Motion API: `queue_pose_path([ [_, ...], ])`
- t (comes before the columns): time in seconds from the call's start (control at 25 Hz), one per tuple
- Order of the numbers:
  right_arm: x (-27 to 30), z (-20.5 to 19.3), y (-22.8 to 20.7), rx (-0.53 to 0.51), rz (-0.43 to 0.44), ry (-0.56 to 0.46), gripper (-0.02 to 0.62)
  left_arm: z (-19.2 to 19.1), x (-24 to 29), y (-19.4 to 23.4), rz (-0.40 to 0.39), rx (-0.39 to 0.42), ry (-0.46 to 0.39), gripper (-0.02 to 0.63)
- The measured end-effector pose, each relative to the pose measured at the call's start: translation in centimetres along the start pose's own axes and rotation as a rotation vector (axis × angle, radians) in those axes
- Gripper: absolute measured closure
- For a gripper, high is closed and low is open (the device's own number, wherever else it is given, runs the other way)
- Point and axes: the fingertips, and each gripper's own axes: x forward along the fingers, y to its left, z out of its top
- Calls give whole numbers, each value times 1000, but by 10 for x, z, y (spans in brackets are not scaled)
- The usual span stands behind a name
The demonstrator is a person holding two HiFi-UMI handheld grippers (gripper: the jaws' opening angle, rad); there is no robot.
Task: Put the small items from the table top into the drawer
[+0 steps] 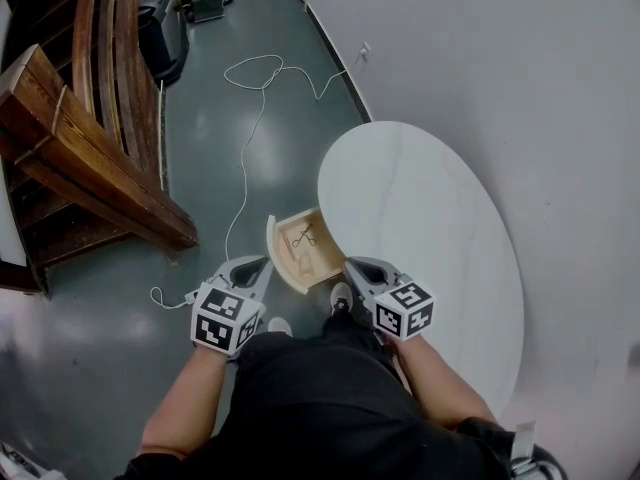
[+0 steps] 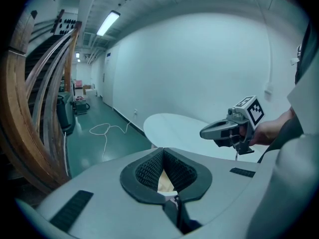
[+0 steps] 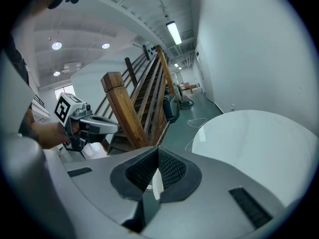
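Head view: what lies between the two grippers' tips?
The open drawer, with small items inside, lies between the left gripper and right gripper, in the head view.

No readable text, label, brand, number or sign shows anywhere.

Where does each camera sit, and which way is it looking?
Head view: on the person's head, looking steeply down at the left gripper, right gripper, open drawer and white table; forearms show.
Left gripper view: on the left gripper, looking along its shut jaws toward the table; the right hand shows.
Right gripper view: on the right gripper, looking along its shut jaws toward the wooden staircase; the left hand shows.
Shared: both gripper views see the table and the other gripper.
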Motion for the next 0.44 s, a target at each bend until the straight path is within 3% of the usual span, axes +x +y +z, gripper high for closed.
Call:
queue_pose_path([
  [0.44, 0, 0, 1, -3, 6, 3, 588, 0, 0, -1, 0, -3, 1, 591],
])
